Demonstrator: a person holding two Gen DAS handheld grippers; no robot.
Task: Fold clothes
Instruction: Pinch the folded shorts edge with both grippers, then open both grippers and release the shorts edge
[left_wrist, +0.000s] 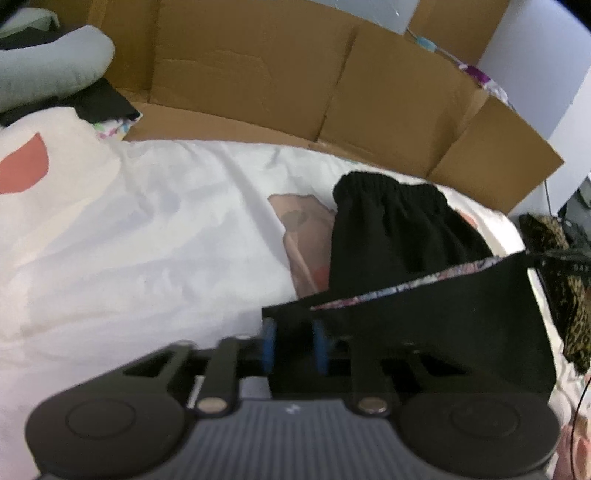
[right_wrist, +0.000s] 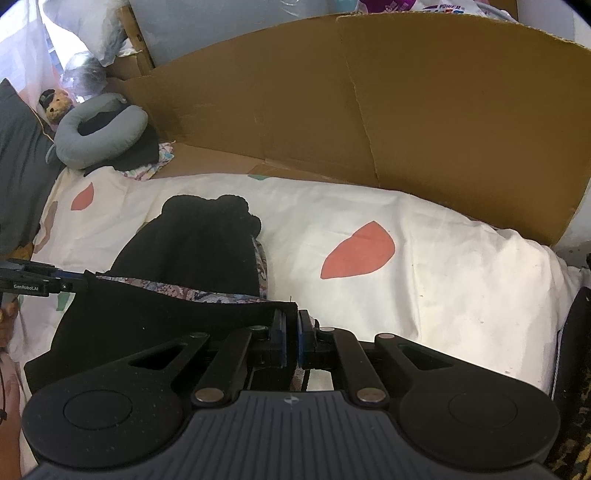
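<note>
A black garment (left_wrist: 399, 236) with a gathered elastic waistband lies on the white bed sheet (left_wrist: 147, 240), its far end resting on the sheet. The near hem is lifted and stretched between both grippers, showing a patterned inner lining (left_wrist: 402, 286). My left gripper (left_wrist: 295, 345) is shut on the hem's left corner, with black cloth between the blue pads (left_wrist: 269, 347). My right gripper (right_wrist: 292, 338) is shut on the right corner of the garment (right_wrist: 199, 240). The left gripper (right_wrist: 70, 283) also shows at the left edge of the right wrist view.
Brown cardboard panels (right_wrist: 369, 110) stand along the far side of the bed. A grey neck pillow (right_wrist: 99, 129) and a small teddy bear (right_wrist: 57, 105) lie at the far left. A leopard-print cloth (left_wrist: 569, 295) hangs at the right. The sheet (right_wrist: 443, 277) carries red shapes.
</note>
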